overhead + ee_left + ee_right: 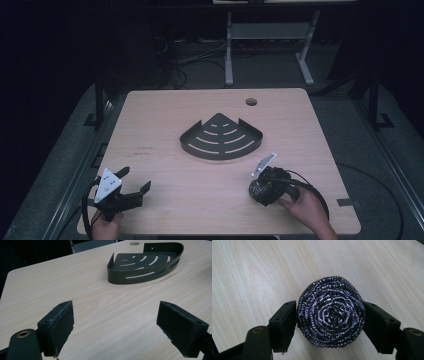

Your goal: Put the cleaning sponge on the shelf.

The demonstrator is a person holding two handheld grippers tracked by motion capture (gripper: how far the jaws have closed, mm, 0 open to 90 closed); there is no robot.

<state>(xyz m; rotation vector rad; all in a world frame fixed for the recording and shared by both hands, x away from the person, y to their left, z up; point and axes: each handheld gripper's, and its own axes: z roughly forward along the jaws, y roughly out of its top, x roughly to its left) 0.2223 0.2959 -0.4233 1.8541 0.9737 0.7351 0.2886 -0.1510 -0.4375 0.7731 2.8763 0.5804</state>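
Right gripper [329, 320] is clamped on a steel wool scourer [331, 311], a round pad of coiled shiny wire with a spiral centre; both black jaws press its sides. In the high view this gripper [261, 188] and scourer [260, 188] sit at the worktop's near right part, in front of and slightly right of the corner caddy [221, 138], apart from it, with the person's right hand [306, 204] behind them.

That caddy is a dark metal quarter-round tray with a low rim and curved slots cut through its floor, lying flat near the middle of the pale wood-grain worktop [165, 110].

Left gripper [131, 185], held by the left hand [106, 224], is near-left of the caddy, well apart; its jaws stand wide with nothing between the rough black pads [65, 322]. No readable writing shows on any object.
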